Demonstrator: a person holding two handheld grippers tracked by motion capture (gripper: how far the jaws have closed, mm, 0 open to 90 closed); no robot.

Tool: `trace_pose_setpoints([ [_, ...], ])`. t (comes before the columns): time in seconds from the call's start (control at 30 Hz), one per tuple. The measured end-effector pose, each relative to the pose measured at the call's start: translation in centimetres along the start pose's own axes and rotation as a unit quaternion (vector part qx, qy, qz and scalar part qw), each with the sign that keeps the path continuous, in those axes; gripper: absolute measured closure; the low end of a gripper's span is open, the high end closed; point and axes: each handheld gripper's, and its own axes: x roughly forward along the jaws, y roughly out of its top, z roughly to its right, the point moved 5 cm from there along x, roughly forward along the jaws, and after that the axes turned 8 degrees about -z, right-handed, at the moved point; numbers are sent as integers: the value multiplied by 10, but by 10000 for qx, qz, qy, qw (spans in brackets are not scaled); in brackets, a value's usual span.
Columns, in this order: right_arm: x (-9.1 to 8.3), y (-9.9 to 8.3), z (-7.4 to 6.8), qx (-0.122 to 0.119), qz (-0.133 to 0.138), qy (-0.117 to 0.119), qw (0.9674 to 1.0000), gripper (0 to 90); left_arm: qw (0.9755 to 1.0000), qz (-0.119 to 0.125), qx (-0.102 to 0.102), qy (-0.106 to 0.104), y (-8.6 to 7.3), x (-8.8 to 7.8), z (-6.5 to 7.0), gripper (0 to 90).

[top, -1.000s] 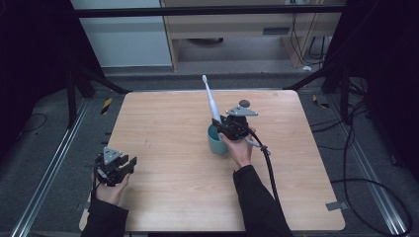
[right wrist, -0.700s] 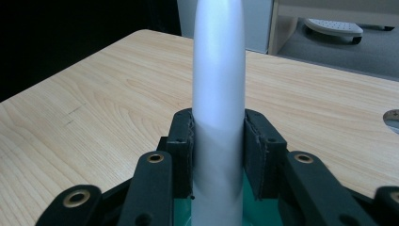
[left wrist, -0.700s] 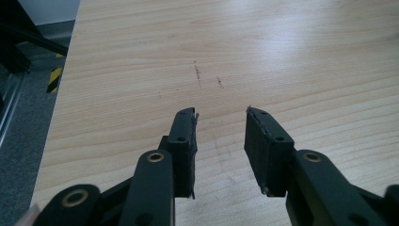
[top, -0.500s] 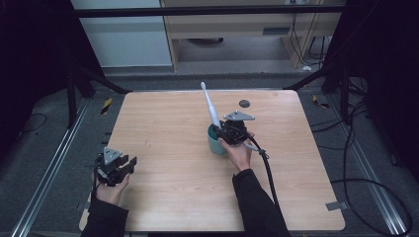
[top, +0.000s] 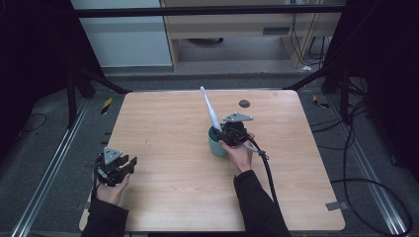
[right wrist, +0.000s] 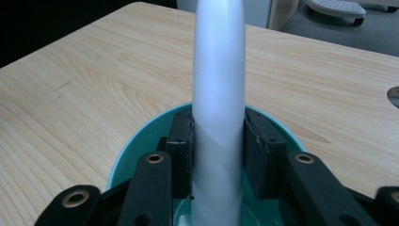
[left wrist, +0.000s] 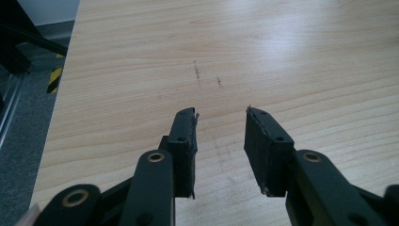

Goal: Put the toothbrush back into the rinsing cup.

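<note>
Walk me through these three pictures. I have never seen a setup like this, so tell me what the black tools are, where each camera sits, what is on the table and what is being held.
No robot here: a person holds a black two-jaw tool, a gripper, in each hand at a wooden table. The high view comes from a fixed camera above, looking forward and down. In it the left gripper sits near the table's left edge, and the right gripper is at a teal cup near the middle. A small dark disc lies toward the far edge.

The other two pictures come from cameras riding on the grippers, looking along their jaws. The left gripper view shows its jaws apart over bare wood, holding nothing. The right gripper view shows its jaws clamped on a white toothbrush-like handle standing in the cup, tilted away toward the far side.
</note>
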Motion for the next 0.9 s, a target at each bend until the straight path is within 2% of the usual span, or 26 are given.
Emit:
trace_pose_setpoints([
  [0.23, -1, 0, 0, 1, -56, 1, 10000, 638, 10000, -7, 17, 1, 0, 0, 0, 635],
  [0.43, -5, 2, 0, -8, 26, -5, 10000, 634, 10000, -7, 17, 0, 0, 0, 0, 635],
  [0.53, -11, 5, 0, -2, 96, -28, 9999, 546, 10000, -6, 3, -1, 0, 0, 0, 635],
  [0.63, -22, 8, 1, -62, 242, -142, 9996, 401, 10000, -4, 5, 0, 0, 0, 0, 634],
  [0.67, -25, 9, 1, -68, 280, -157, 9995, 382, 10000, -4, 8, 2, 0, 0, 0, 634],
  [0.77, -41, 10, 4, -50, 416, -173, 9990, 301, 10000, -8, 3, -2, 0, 0, 0, 630],
  [0.9, -65, 4, 7, -60, 404, -99, 9991, 200, 10000, -17, 22, 5, -1, 0, 0, 618],
])
